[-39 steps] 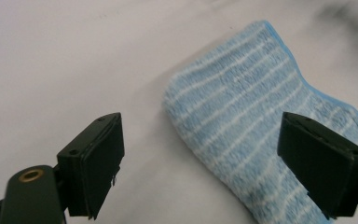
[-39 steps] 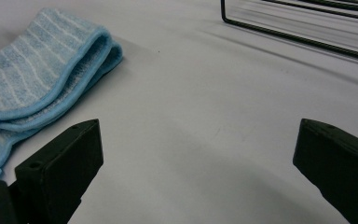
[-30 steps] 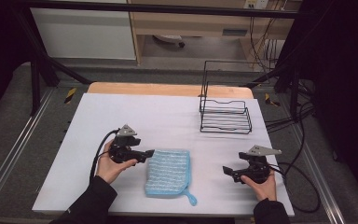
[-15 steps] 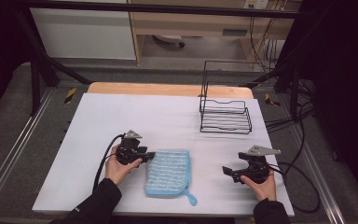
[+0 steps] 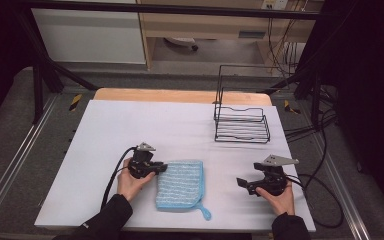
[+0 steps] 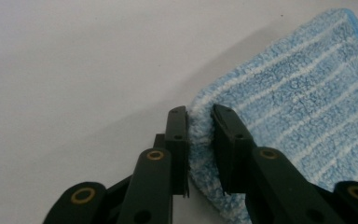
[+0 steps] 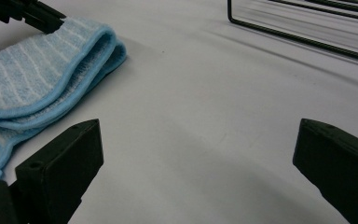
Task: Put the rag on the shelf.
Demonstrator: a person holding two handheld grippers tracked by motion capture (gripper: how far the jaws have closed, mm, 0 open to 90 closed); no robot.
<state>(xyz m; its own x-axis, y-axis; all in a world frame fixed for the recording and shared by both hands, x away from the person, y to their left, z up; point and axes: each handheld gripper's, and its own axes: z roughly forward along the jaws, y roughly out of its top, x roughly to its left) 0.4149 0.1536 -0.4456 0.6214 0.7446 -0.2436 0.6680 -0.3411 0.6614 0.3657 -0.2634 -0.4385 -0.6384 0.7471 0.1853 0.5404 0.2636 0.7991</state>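
The folded blue cloth (image 5: 180, 184) is laid on the white table (image 5: 130, 125), near its front edge. Its left edge is pinched by the left gripper (image 6: 200, 116), whose jaws have just been closing. The right gripper (image 5: 243, 183) is held well apart, jaws spread wide.

Black sleeves (image 5: 105, 220); black fingers (image 6: 233, 144) with brass rivets; grey three-cornered plate (image 5: 280, 160).

A folded blue striped terry cloth (image 5: 180, 185) lies on the white table (image 5: 130, 125), near its front edge; a black wire rack (image 5: 241, 125) stands behind it, to the right.
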